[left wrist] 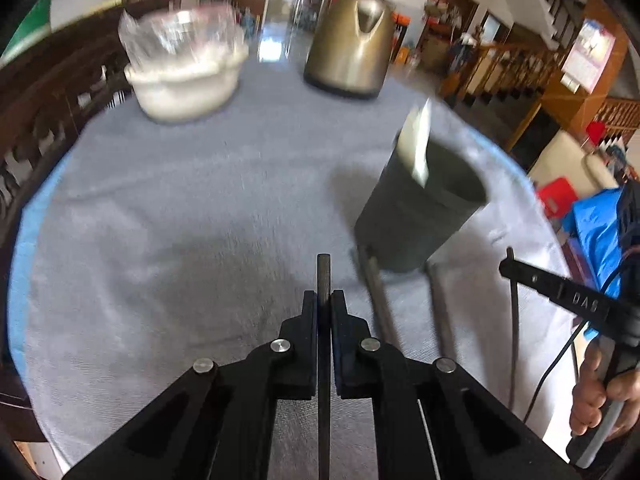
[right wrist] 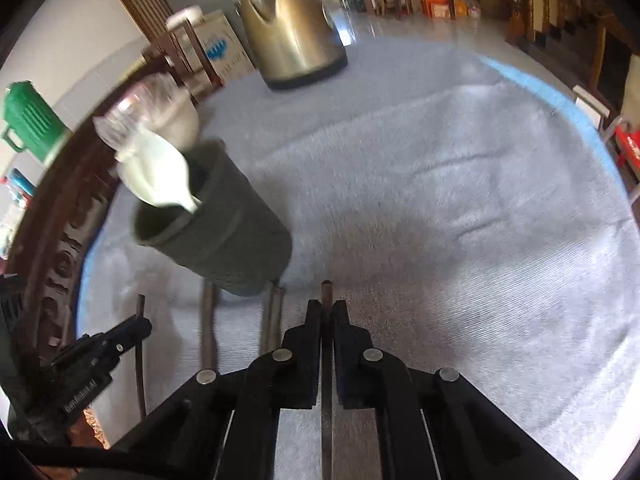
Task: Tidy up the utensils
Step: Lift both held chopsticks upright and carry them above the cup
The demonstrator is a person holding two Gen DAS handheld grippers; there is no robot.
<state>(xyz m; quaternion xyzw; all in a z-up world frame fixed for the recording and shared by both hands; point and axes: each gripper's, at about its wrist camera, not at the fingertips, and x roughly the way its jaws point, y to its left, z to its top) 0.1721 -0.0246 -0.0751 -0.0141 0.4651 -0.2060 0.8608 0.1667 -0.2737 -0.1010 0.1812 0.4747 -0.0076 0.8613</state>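
Mostly blurred holder (left wrist: 416,216), spoon (right wrist: 160,172) half-hidden

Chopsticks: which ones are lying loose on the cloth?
The two grey chopsticks lying before the dark cup; the darker two are clamped, one in the left gripper, one in the right gripper.

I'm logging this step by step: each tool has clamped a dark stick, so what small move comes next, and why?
Probably carry the left tool and its chopstick over the dark cup and lower it in. The cup stands open, already holding a white spoon; the right tool can follow with its chopstick.
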